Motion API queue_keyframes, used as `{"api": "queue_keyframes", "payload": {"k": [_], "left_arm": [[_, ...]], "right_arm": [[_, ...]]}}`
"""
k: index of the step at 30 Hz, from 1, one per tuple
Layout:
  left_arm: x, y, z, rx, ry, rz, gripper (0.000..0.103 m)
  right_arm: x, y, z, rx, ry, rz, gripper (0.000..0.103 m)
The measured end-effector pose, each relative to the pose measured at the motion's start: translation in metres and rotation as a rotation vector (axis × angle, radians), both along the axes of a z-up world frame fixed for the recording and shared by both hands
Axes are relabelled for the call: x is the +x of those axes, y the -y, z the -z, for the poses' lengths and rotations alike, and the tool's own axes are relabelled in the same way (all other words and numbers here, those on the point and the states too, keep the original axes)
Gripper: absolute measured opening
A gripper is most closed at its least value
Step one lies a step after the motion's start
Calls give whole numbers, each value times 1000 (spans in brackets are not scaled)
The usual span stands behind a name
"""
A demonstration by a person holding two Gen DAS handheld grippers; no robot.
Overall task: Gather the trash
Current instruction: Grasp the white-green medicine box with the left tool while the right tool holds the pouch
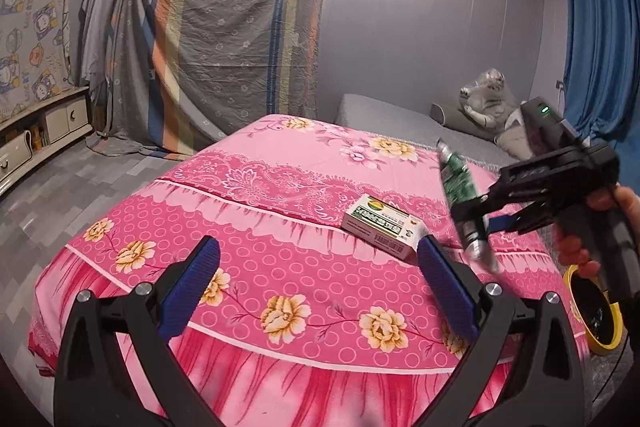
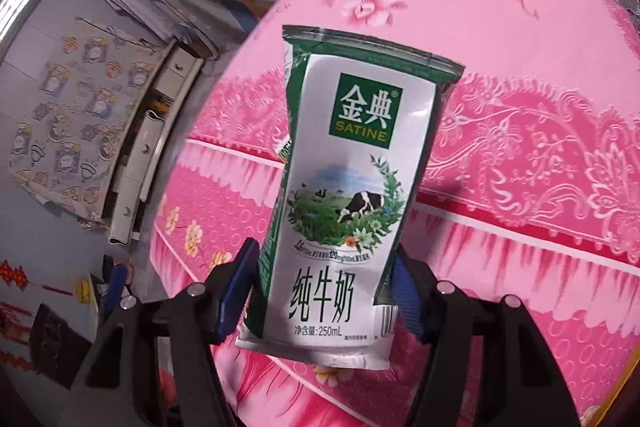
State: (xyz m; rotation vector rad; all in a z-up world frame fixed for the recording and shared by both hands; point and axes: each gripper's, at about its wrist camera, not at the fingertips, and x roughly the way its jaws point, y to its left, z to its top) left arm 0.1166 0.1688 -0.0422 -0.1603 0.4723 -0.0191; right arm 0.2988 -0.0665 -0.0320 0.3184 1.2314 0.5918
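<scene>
The milk carton sits clamped in my right gripper, lifted off the pink bedspread; my left gripper gapes empty.

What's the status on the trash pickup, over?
Right gripper shut on milk carton, lifted off bed. Left gripper open, empty. Small box still on bedspread. Nothing blocking.

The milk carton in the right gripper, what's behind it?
Behind the milk carton lies the pink floral bedspread. A corner of the small box peeks out at its left edge; the rest is hidden.
</scene>
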Motion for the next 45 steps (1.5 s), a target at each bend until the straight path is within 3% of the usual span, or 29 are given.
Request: {"api": "queue_keyframes", "payload": {"k": [5,11,15,19,26,31,42,45], "left_arm": [[25,25,-3,-63,-121,79,94],[86,59,0,-233,-327,105,94],[134,72,12,-362,-461,65,94],[173,78,27,-452,-539,14,94],[208,89,49,-408,-631,-47,94],[223,83,56,-403,-647,-99,94],[254,88,72,-314,-724,-148,93],[263,90,84,-275,-771,-162,74]], "right_arm": [[-19,47,-21,92,62,46,60],[-42,100,-35,210,151,72,61],[-55,118,-41,265,207,54,61],[-63,132,-42,317,249,26,61],[-64,146,-40,377,278,-4,61],[-57,155,-34,411,276,2,61],[-55,167,-26,436,260,20,61],[-55,170,-22,448,253,28,61]]}}
